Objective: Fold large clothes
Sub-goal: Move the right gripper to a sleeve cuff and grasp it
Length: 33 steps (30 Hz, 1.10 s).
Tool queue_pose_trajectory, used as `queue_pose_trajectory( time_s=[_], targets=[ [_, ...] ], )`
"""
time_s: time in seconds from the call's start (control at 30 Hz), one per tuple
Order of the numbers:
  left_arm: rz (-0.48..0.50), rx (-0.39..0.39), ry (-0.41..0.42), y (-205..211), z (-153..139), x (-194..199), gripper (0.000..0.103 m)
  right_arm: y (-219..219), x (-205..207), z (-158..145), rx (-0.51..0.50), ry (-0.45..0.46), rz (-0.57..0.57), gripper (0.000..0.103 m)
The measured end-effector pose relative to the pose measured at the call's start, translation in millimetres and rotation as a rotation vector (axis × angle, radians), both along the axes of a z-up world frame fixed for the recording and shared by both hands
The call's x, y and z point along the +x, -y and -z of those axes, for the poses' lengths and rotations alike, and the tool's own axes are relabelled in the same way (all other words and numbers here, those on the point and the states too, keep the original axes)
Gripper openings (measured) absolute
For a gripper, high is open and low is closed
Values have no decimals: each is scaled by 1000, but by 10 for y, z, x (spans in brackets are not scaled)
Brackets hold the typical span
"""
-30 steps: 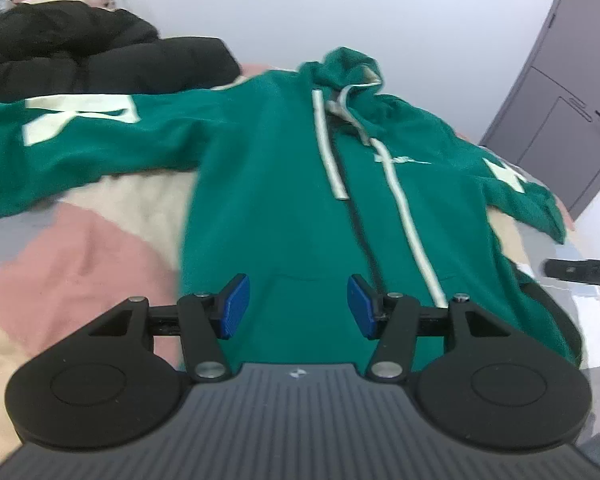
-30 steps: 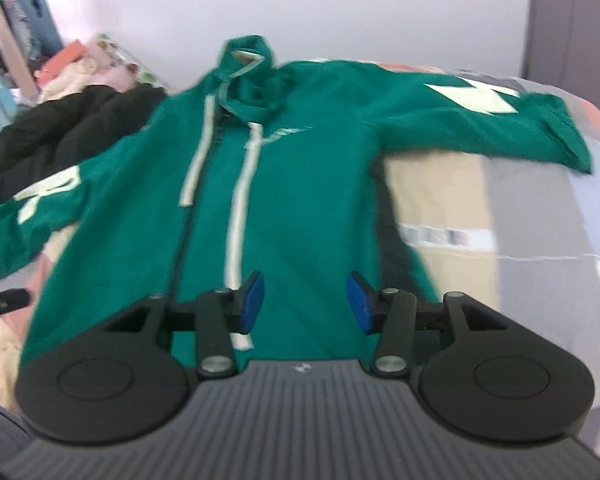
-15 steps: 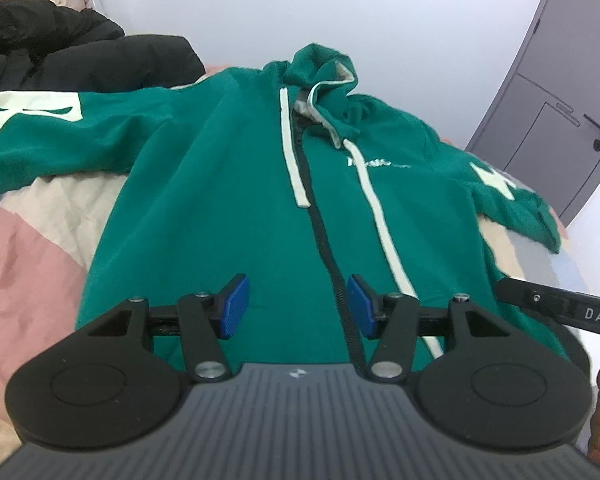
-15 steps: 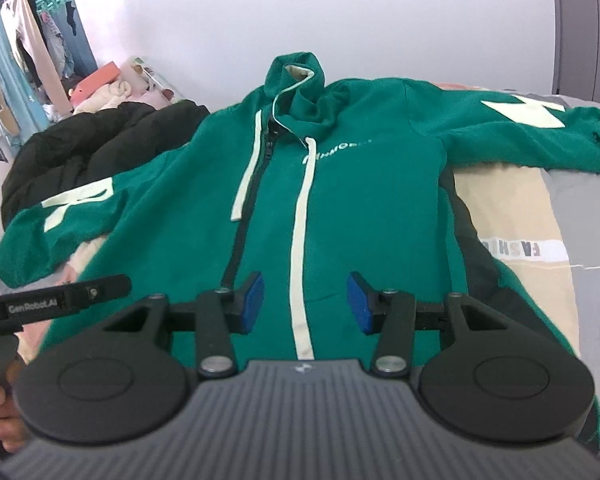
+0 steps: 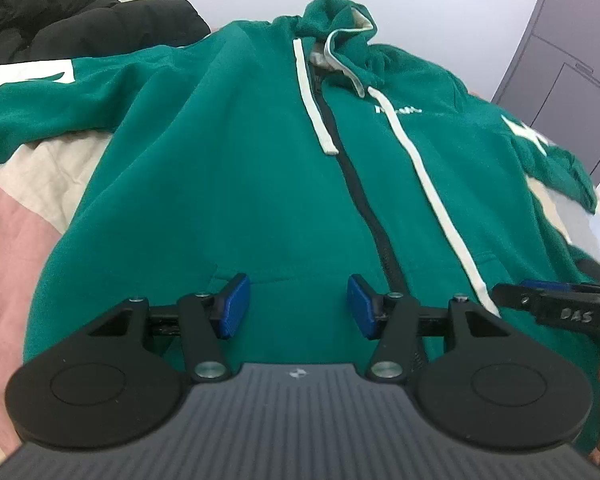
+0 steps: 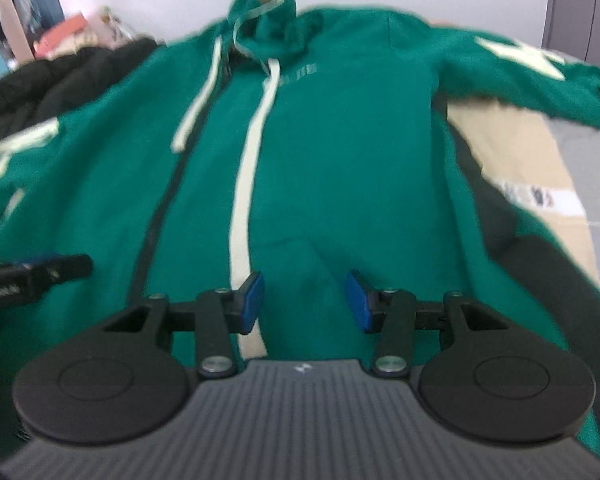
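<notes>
A large green zip hoodie [image 5: 236,168] with white drawstrings lies flat, front up, on a bed, sleeves spread out to both sides and hood at the far end. It also fills the right wrist view [image 6: 340,168]. My left gripper [image 5: 296,306] is open and empty, low over the left front panel near the hem. My right gripper [image 6: 305,302] is open and empty, low over the right front panel near the hem. The right gripper's finger shows at the right edge of the left wrist view [image 5: 556,308], and the left gripper's finger in the right wrist view [image 6: 36,274].
A black puffy jacket [image 5: 80,20] lies at the bed's far left, also in the right wrist view [image 6: 56,76]. The bedcover [image 5: 16,216] is patched pink, cream and grey. A grey door [image 5: 572,80] stands at the far right. Hanging clothes [image 6: 8,8] are at the far left.
Both grippers have moved forward and lower toward the hoodie's hem, so the hoodie looks larger. Both stay open. The right wrist view is now blurred by motion.
</notes>
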<state>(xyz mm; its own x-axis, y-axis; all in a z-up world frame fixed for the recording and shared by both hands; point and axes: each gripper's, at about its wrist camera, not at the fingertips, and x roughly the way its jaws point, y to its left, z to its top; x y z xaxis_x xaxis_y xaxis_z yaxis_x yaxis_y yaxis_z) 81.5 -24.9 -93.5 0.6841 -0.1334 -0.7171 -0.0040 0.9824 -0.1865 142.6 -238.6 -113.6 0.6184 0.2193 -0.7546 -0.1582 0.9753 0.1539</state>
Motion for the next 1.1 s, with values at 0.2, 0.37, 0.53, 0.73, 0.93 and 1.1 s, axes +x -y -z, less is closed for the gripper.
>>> queue_pose_trajectory(
  time_s=[0.2,0.37,0.53,0.73,0.93,1.1],
  targets=[
    [6,-3,3,-28,33,-25,60,-69,45,80,-22,-29,9,49],
    [41,-10,4,-21,11,-70,62,116,44,-83,97,-12,91,48],
    [49,-5,18,-31,-2,-137,62,471,205,-269,264,-3,207,48],
    [46,-26,25,-52,-4,-151,62,978,703,-241,314,21,351,54],
    [49,-27,44,-31,31,-136,62,1525,1161,87,368,39,484,77],
    [38,-145,72,-110,29,-116,62,1985,1387,367,395,134,578,75]
  ],
)
